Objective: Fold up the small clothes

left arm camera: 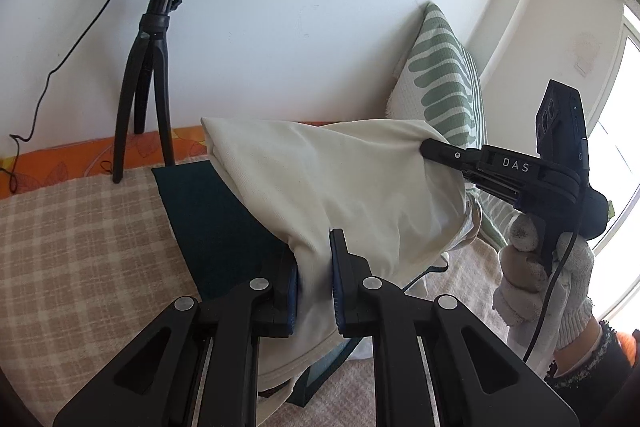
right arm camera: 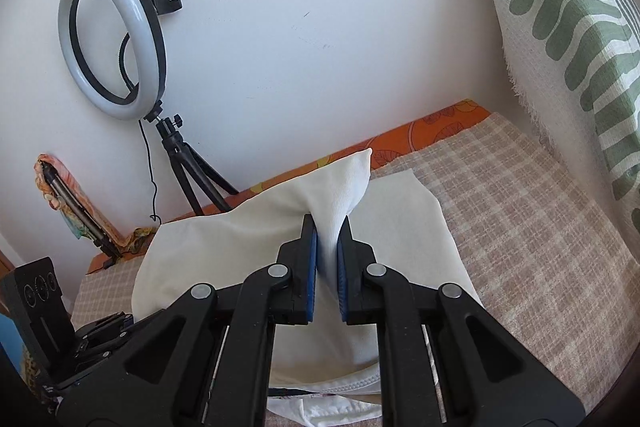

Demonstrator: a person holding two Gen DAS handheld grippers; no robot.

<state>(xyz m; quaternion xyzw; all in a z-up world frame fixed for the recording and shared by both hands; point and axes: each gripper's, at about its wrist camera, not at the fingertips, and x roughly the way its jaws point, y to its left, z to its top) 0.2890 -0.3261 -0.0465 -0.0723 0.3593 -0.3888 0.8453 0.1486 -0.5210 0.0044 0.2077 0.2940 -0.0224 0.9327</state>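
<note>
A cream-white small garment [left arm camera: 340,183] is held up between both grippers above the checked bed cover. My left gripper [left arm camera: 314,259] is shut on its near edge, cloth pinched between the blue pads. My right gripper [left arm camera: 426,147] shows in the left wrist view at the right, shut on the garment's far corner. In the right wrist view my right gripper [right arm camera: 327,239] pinches a corner of the garment [right arm camera: 240,239], which peaks above the fingertips. The left gripper's body [right arm camera: 96,343] shows at lower left there. A dark teal cloth [left arm camera: 208,211] lies under the garment.
A ring light on a black tripod [left arm camera: 140,75] stands by the wall; it also shows in the right wrist view [right arm camera: 116,59]. A green-patterned cushion [left arm camera: 444,83] leans at the right. The checked cover [right arm camera: 532,227] spreads over the bed. More white clothing [right arm camera: 320,407] lies near the front.
</note>
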